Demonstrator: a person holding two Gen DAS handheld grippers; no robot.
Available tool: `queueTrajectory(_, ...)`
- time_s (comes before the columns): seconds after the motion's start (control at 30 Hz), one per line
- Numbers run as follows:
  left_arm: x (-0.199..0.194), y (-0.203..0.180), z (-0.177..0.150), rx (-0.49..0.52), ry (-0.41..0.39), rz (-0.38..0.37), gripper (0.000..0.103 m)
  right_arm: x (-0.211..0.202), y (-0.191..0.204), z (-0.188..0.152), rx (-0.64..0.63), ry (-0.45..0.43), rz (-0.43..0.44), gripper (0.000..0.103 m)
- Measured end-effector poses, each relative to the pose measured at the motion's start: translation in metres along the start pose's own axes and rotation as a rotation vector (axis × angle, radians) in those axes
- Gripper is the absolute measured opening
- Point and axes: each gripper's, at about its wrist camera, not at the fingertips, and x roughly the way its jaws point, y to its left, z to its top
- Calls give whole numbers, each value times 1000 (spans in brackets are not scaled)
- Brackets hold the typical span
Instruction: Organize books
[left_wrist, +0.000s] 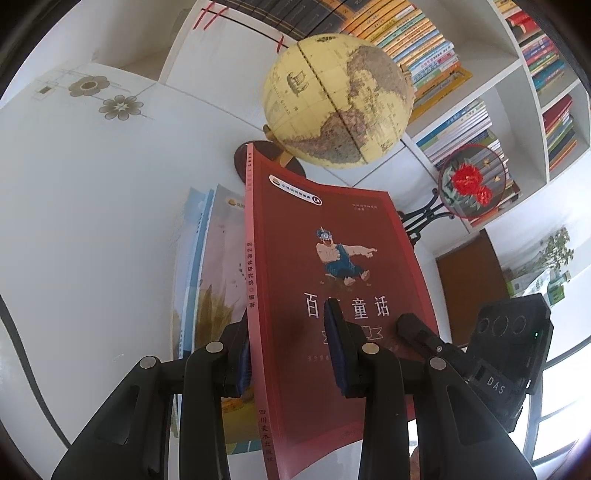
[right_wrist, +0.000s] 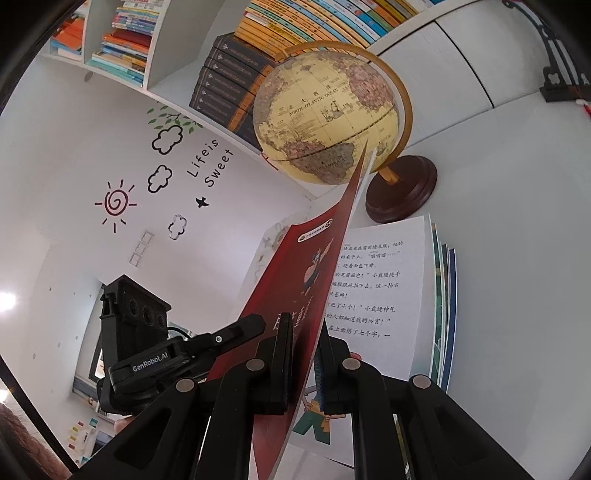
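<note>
The red book (left_wrist: 332, 314) runs off the left wrist picture at 6 o'clock, so its lower edge is unseen, and the left gripper's (left_wrist: 291, 354) fingers cover part of its title. Its upper corner hides the globe's (left_wrist: 338, 101) wooden base at 12 o'clock. Behind the spine, at 9 o'clock, only thin edges of other books (left_wrist: 201, 266) show. In the right wrist picture the red cover blocks the left ends of the printed lines on the open page (right_wrist: 384, 295), and the right gripper (right_wrist: 304, 354) masks the drawing below.

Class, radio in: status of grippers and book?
Left gripper shut on red book near spine. Right gripper shut on its front cover. Globe close ahead.
</note>
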Motion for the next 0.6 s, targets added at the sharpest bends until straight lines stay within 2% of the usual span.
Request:
queueTrajectory(0.37,14,3,-8,17,55,51,30,6,-13,-5,47,17,-36,10)
queueTrajectory(0.6,20,4,-9,43,81,113,30,13,-16,-9,57,35,-64,10)
